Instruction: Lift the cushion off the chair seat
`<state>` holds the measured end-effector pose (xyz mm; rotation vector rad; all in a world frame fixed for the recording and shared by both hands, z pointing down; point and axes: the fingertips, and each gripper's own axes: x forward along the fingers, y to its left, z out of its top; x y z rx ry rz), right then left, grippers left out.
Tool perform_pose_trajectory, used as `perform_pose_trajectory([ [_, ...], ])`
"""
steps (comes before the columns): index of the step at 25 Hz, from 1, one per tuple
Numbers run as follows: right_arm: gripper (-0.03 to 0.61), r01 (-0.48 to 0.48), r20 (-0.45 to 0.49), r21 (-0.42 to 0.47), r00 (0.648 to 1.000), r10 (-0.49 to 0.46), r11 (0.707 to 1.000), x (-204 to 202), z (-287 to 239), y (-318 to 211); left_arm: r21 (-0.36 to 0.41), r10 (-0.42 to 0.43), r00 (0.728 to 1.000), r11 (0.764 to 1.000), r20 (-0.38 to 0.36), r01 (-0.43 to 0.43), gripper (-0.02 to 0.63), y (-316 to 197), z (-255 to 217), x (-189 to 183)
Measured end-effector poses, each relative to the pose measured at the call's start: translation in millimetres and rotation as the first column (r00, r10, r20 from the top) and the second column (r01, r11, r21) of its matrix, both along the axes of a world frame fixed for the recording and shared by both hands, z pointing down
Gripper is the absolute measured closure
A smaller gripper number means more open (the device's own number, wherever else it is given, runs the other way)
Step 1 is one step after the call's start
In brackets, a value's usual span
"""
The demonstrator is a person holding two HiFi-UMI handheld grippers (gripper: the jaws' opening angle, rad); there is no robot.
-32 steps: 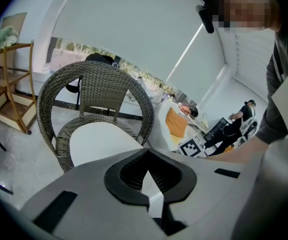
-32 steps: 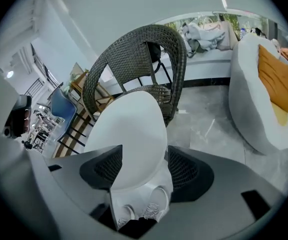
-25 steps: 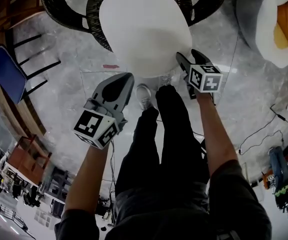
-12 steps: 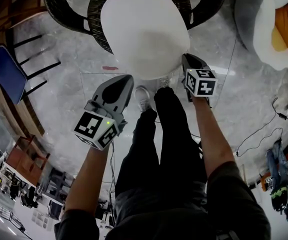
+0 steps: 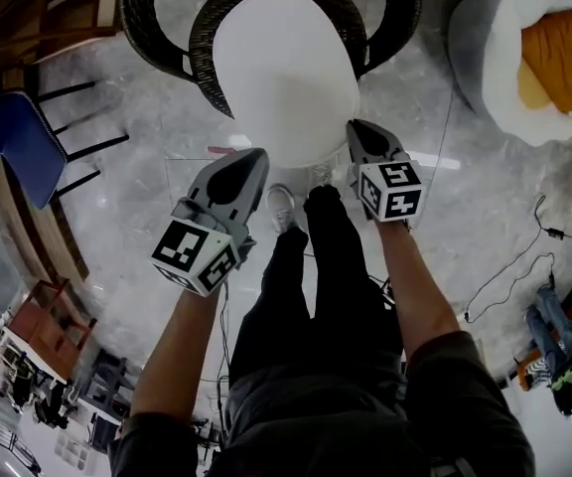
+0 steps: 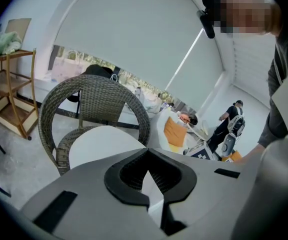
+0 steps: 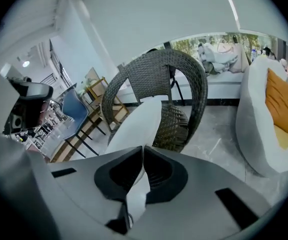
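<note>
Cushion [image 5: 286, 73], a smooth white oval, over the rounded dark wicker chair [image 5: 210, 48].

The cushion [image 5: 286, 68] lies on the wicker chair [image 5: 205, 43], left gripper [image 5: 247, 158] and right gripper [image 5: 357, 128] at its near edge; blue chair [image 5: 8, 147] left, lounger [image 5: 473, 68] right.

Wht oval cushion [image 5: 286, 73], nr edge raised, tilted over dk wicker chair seat [image 5: 205, 58].
</note>
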<state>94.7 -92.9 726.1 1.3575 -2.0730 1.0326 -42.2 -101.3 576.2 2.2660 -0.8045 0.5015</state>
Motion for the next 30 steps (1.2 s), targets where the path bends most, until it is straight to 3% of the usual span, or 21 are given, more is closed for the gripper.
perform_pose_trajectory([
  [12, 0.558, 0.103, -0.008, 0.21, 0.995, -0.104, 0.972, -46, -141, -30, 0.141, -0.022, 0.999, 0.99, -0.044, 0.028, 0.604, -15, -104, -13],
  [22, 0.56, 0.104, -0.033, 0.32, 0.995, -0.098, 0.942, -52, -251, -42, 0.217, -0.032, 0.995, 0.975, -0.099, 0.053, 0.604, -13, -184, -33],
  [30, 0.56, 0.079, -0.027, 0.422, 0.997, -0.075, 0.903, -53, -347, -42, 0.315, -0.024, 0.993, 0.947, -0.118, 0.06, 0.604, -17, -258, -45],
])
